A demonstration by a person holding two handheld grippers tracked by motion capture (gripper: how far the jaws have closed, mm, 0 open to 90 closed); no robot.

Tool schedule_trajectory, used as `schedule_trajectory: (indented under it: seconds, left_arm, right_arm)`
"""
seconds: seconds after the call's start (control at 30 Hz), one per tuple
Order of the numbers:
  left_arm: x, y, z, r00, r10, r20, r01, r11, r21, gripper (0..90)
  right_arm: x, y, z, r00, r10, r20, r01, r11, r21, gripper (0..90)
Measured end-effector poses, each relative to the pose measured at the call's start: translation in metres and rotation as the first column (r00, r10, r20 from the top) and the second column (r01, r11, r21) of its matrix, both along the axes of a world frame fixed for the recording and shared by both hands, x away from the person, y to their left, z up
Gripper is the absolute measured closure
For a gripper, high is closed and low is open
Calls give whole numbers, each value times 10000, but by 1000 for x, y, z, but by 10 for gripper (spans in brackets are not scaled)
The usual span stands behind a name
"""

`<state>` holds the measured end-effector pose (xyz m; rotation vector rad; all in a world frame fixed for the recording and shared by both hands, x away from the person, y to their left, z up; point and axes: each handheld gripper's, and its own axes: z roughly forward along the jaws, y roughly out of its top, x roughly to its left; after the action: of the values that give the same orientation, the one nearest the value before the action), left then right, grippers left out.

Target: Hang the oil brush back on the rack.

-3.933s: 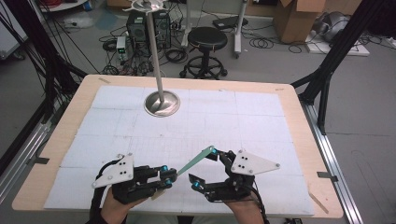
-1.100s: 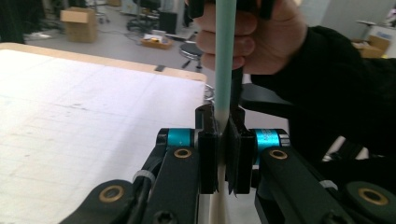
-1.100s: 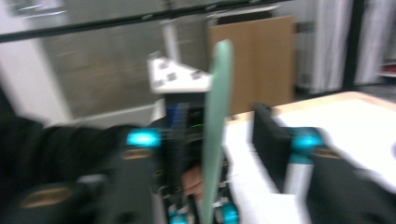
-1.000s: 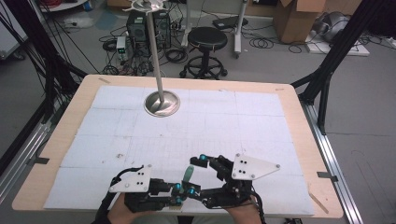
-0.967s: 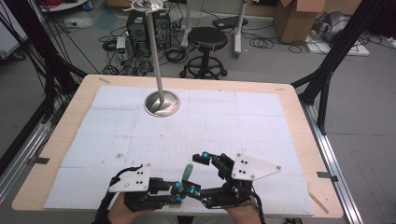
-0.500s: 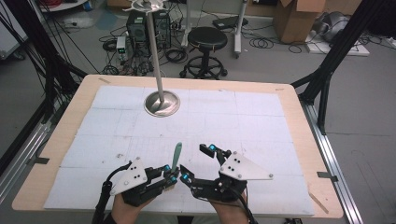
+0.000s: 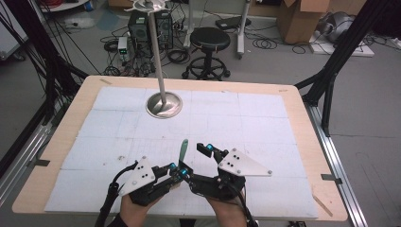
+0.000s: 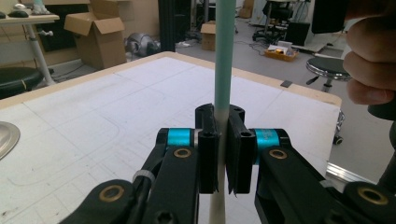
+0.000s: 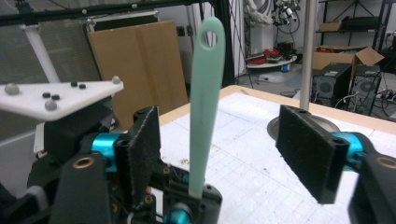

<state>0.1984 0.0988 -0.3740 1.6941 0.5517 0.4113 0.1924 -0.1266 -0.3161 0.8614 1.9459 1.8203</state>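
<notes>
mint-green handle pinched upright in left fingers, right fingers apart (beside it)

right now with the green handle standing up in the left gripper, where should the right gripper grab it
Probably mid-shaft of the green handle, above the left gripper, which is shut on its lower end. The handle stands upright between the right gripper's open pads, so closing level from both sides fits. The flat shaft suits the pads better than the holed tip.

We see a mint-green spatula handle, black hand-held gripper pads with cyan fittings, a white gridded worktop mat edged in pale wood, a silver stand base.
</notes>
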Motion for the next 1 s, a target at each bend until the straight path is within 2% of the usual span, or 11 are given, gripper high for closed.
schedule_trajectory:
  seconds: [0.17,0.43,0.7,1.0]
  left_arm:
    - [-1,-4,1,9998,134,136,-136,9998,131,842]
    - [-2,-10,0,9989,417,201,-423,9986,323,842]
    - [-4,-14,-1,9971,652,379,-672,9964,522,842]
    - [-5,-16,-1,9963,734,442,-758,9956,555,841]
  right_arm:
    - [5,2,3,9997,-9,-224,17,9993,367,401]
    - [7,7,4,9992,-143,-365,147,9998,128,553]
    - [7,6,6,9988,-190,-444,203,9994,288,719]
    - [7,5,6,9978,-156,-647,184,9989,436,747]
